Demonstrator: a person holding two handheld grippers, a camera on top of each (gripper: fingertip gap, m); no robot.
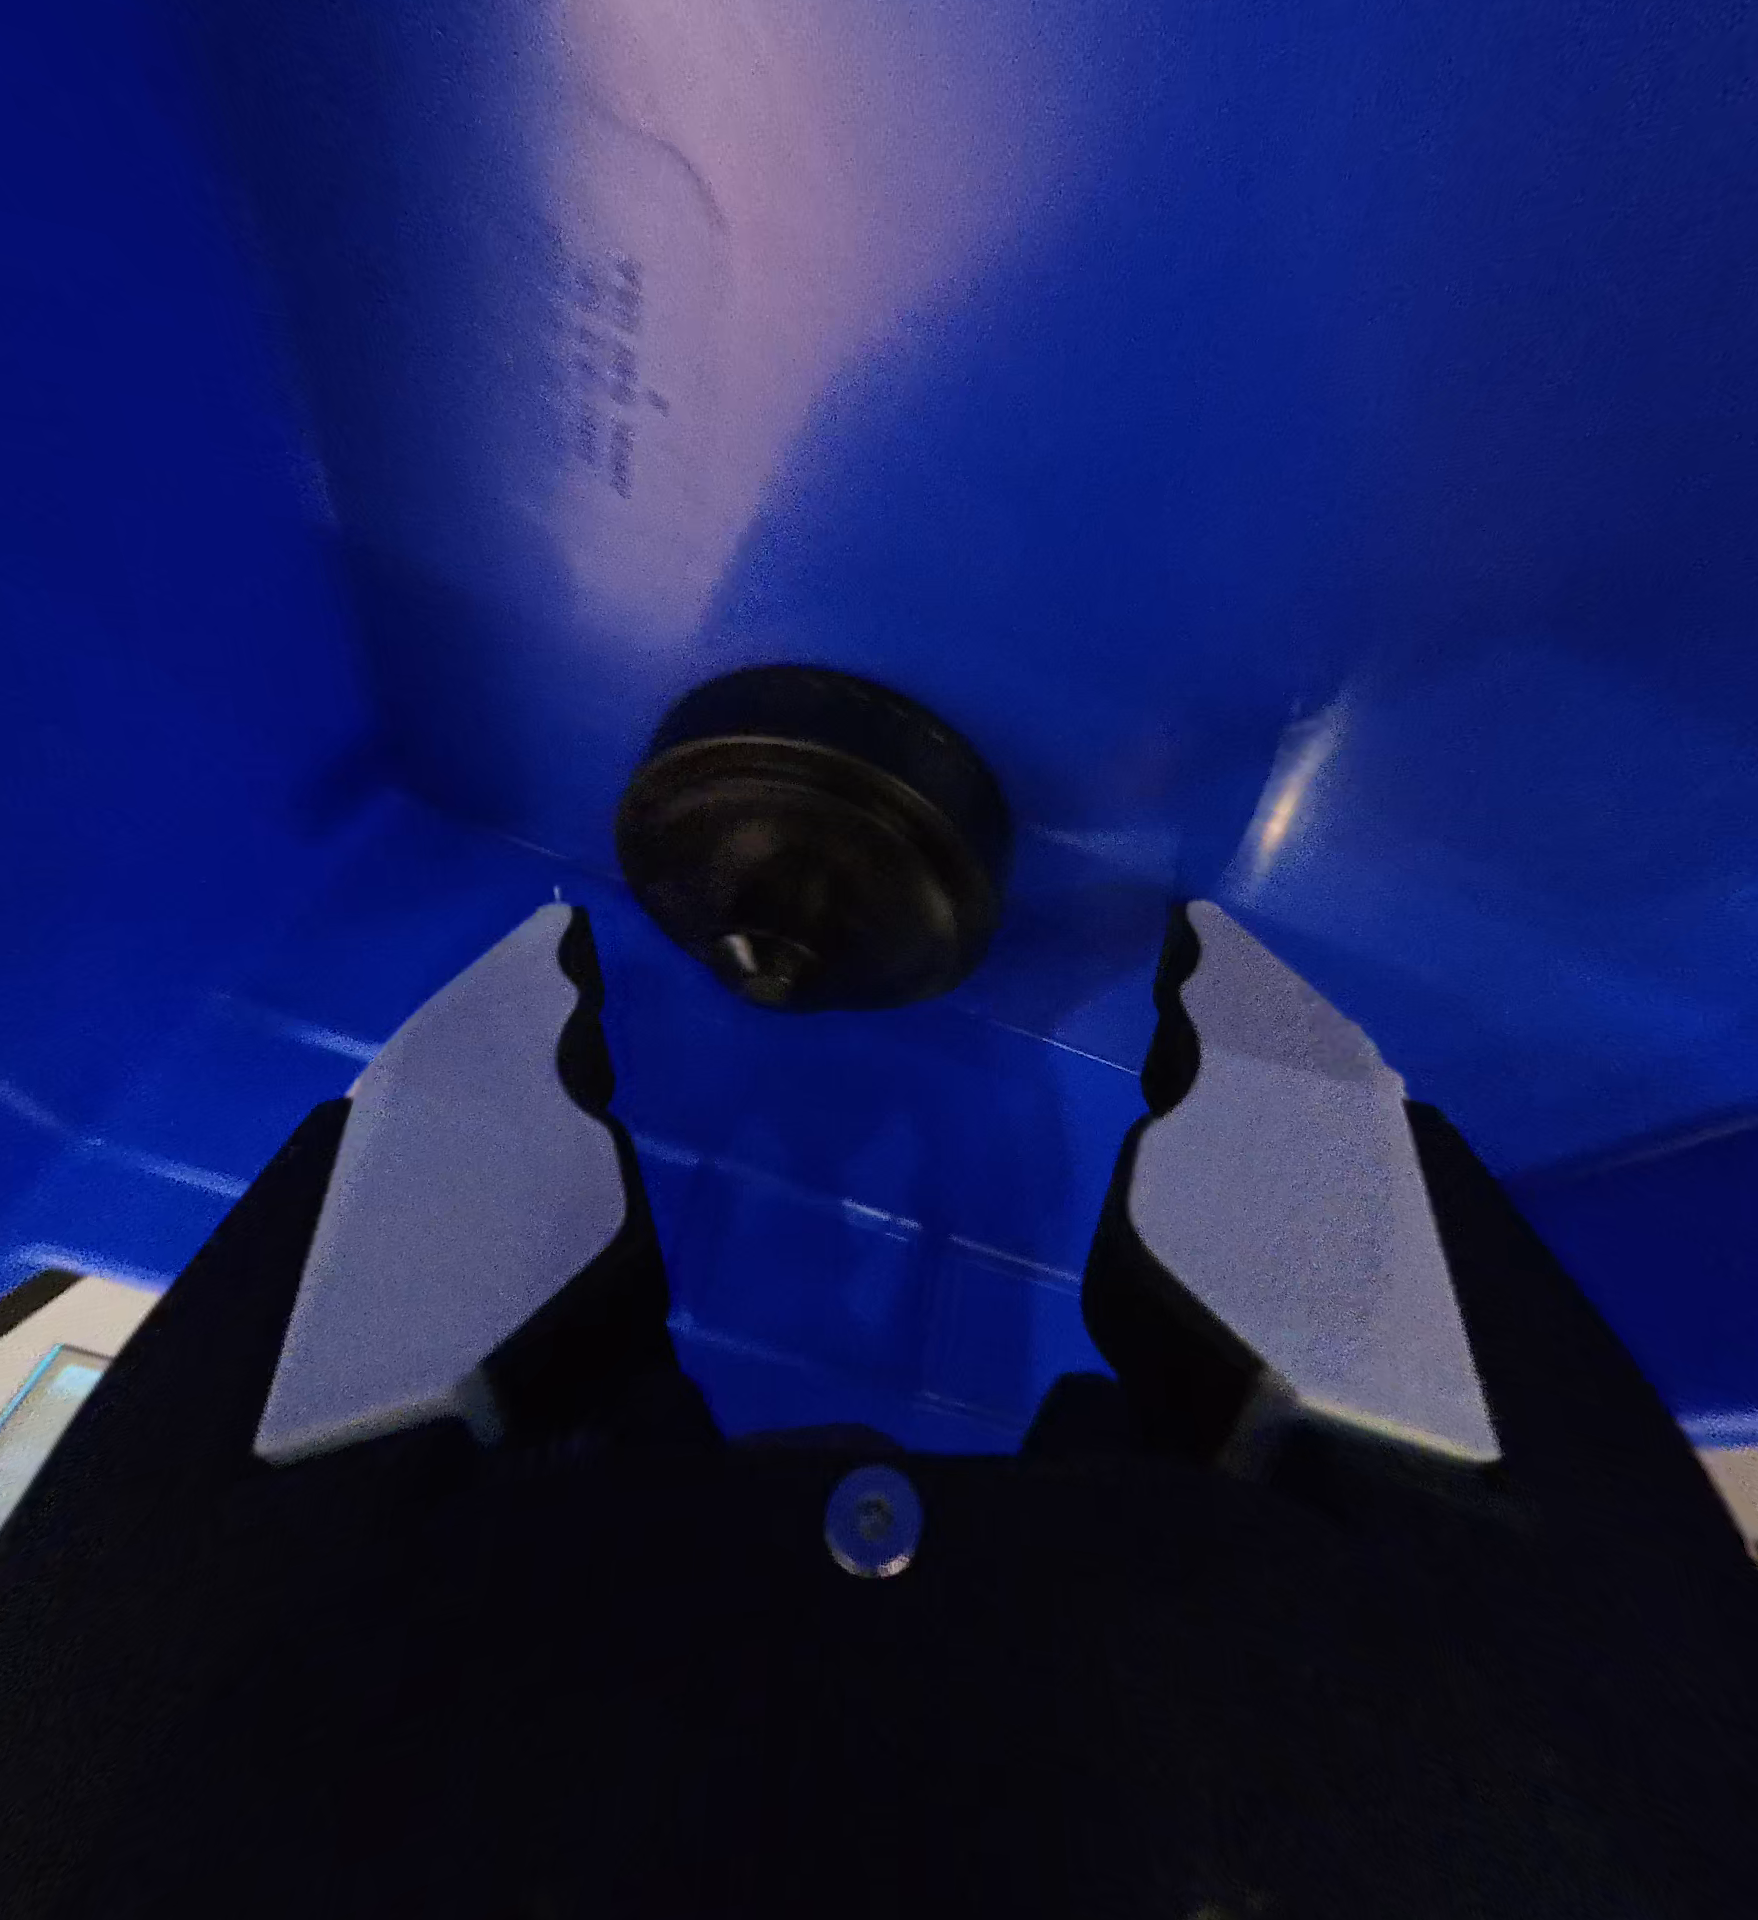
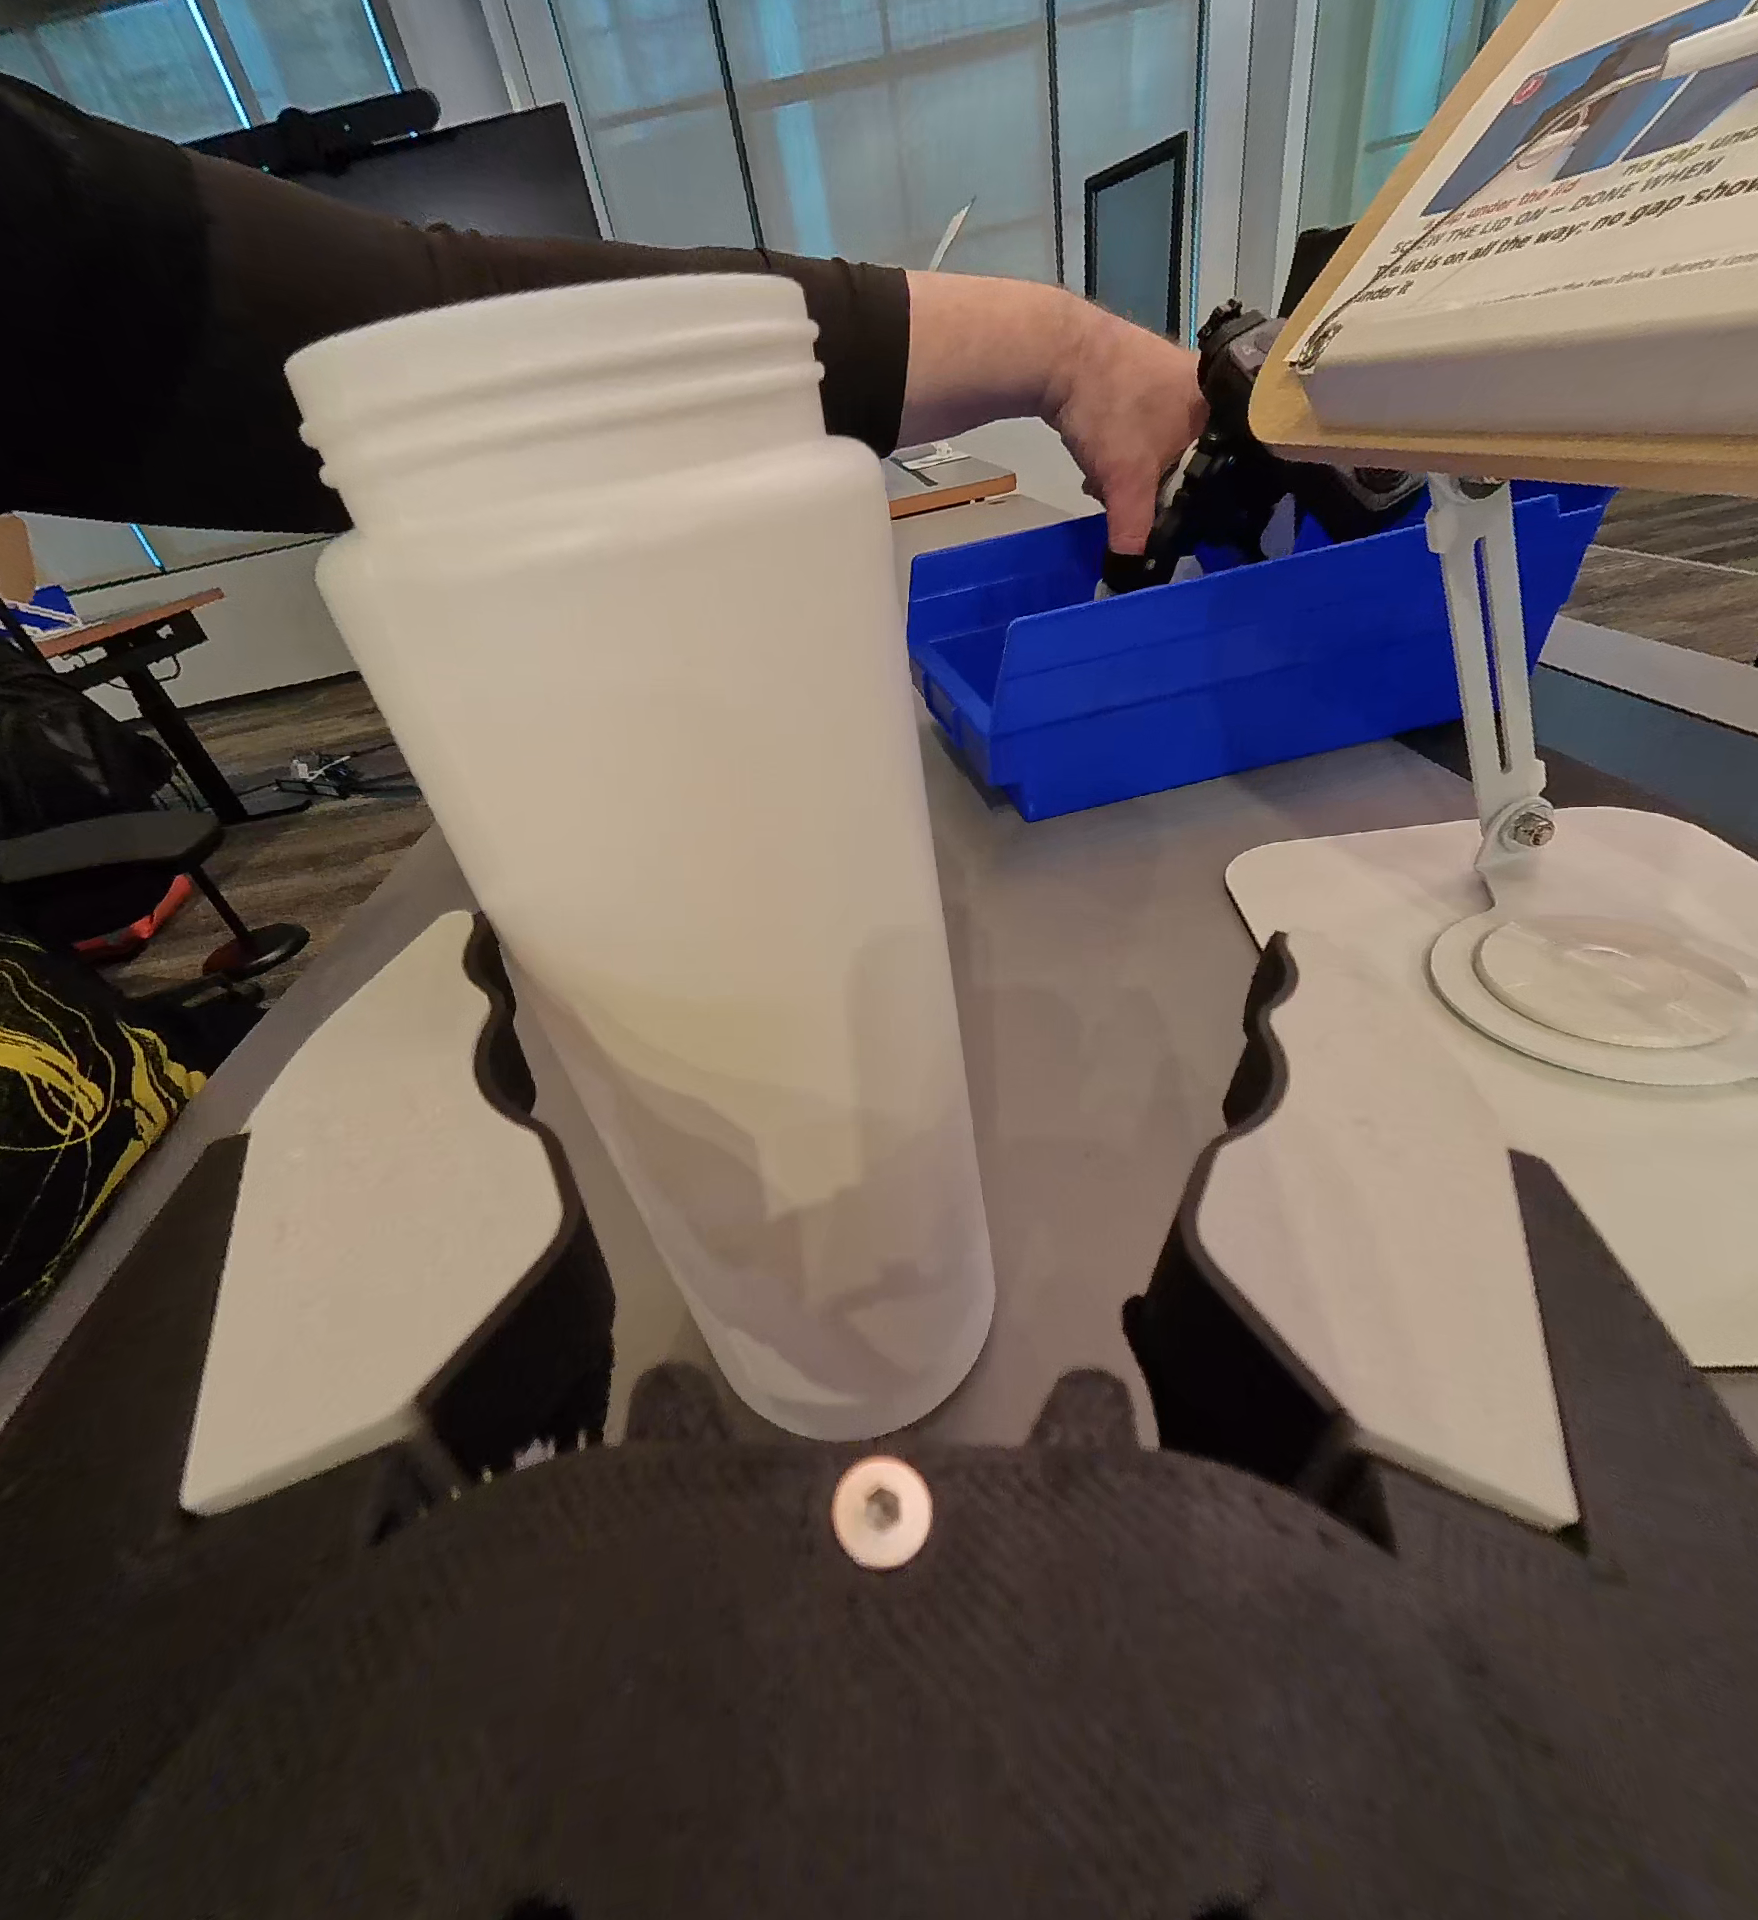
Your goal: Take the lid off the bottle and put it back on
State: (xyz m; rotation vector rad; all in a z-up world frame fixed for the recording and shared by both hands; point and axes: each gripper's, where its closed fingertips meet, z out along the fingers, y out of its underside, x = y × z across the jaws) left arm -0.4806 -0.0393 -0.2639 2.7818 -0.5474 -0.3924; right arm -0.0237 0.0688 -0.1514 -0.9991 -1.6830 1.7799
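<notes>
Clearly your right gripper [image 2: 880,1049] stood open around the white bottle [image 2: 646,810] at frame centre, its left finger touching the wall, the right one apart. The threaded neck was bare; the plastic looked light, smooth and slippery, so grip mid-body. Your left gripper [image 1: 870,997] gaped inside the blue bin [image 2: 1218,675] near a dark disc [image 1: 807,842], possibly the lid.
</notes>
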